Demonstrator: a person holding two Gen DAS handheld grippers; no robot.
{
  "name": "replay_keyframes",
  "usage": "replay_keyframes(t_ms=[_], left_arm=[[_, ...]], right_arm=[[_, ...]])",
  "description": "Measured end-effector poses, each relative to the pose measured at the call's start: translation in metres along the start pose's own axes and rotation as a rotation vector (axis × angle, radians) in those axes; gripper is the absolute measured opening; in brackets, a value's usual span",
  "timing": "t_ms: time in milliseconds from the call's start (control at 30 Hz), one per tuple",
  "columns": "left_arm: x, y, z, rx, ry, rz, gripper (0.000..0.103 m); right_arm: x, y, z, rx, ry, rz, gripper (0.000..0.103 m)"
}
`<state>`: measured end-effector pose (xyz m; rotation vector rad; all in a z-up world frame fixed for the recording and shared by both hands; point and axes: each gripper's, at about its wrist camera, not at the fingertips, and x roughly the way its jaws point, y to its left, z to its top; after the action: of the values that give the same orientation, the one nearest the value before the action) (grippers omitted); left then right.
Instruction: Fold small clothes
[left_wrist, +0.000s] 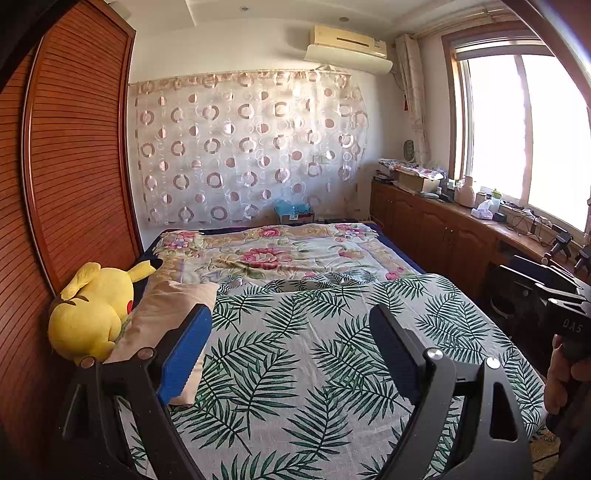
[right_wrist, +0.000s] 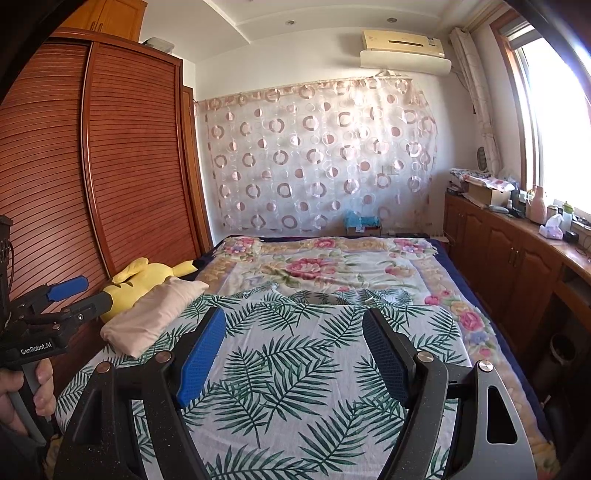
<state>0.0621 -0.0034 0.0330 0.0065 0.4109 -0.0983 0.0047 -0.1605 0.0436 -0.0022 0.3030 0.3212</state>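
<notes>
A white garment with a green palm-leaf print (left_wrist: 314, 354) lies spread flat on the bed, its neck opening (left_wrist: 314, 285) at the far end; it also shows in the right wrist view (right_wrist: 295, 369). My left gripper (left_wrist: 291, 343) is open and empty, held above the garment's near left part. My right gripper (right_wrist: 295, 347) is open and empty above the garment's middle. The left gripper also shows at the left edge of the right wrist view (right_wrist: 79, 297), open. The right gripper's body (left_wrist: 554, 295) shows at the right edge of the left wrist view.
A floral blanket (left_wrist: 280, 251) covers the bed beyond the garment. A beige pillow (left_wrist: 162, 317) and a yellow plush toy (left_wrist: 92, 310) lie at the bed's left, against a wooden wardrobe (left_wrist: 74, 166). A wooden cabinet (left_wrist: 443, 229) with clutter runs along the right under the window.
</notes>
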Motion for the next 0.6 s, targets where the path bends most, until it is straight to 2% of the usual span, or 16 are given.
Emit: replay_keyframes(t_ms=[600], left_arm=[[-0.0004,-0.0001,0.0003,0.000,0.000,0.000,0.088]], right_arm=[[-0.0003,-0.0053,0.0002,-0.002,0.002,0.004,0.078]])
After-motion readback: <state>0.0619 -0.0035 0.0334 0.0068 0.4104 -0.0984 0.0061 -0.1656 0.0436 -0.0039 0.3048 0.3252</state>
